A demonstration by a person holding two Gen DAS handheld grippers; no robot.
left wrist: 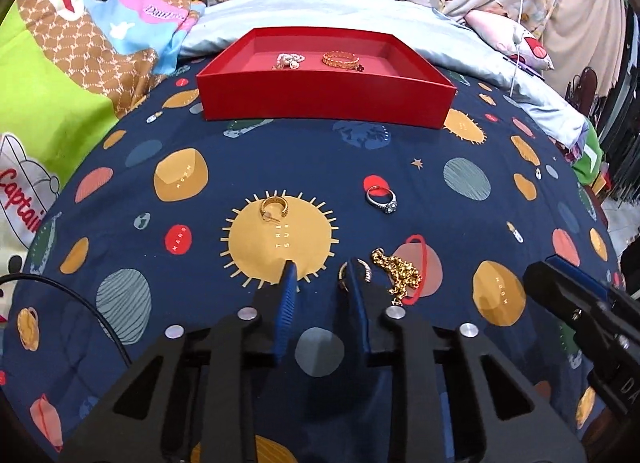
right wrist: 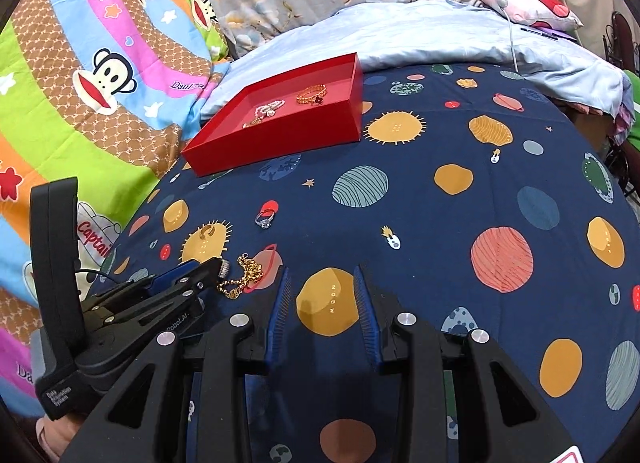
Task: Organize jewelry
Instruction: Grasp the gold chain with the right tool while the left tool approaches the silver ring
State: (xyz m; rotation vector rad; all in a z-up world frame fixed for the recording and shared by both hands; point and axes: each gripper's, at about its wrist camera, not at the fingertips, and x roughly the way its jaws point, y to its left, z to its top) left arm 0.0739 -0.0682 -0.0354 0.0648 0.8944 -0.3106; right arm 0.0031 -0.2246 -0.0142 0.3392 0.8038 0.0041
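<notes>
A red tray (left wrist: pixel 320 103) stands at the far side of the planet-print sheet and holds a pearl piece (left wrist: pixel 289 60) and a gold bracelet (left wrist: pixel 340 59). On the sheet lie a gold ring (left wrist: pixel 275 207), a silver stone ring (left wrist: pixel 382 197), a gold chain (left wrist: pixel 398 275) and a small sparkly band (left wrist: pixel 360 269). My left gripper (left wrist: pixel 320 271) is open, low over the sheet, its right finger touching the sparkly band. My right gripper (right wrist: pixel 322 279) is open and empty, to the right of the chain (right wrist: pixel 242 275). The tray (right wrist: pixel 280 131) shows far left there.
A light blue blanket (left wrist: pixel 360 7) lies bunched behind the tray. A colourful monkey-print quilt (right wrist: pixel 100 83) rises at the left. A pink pillow (right wrist: pixel 532 7) and a white cable (right wrist: pixel 510 23) are at the far right.
</notes>
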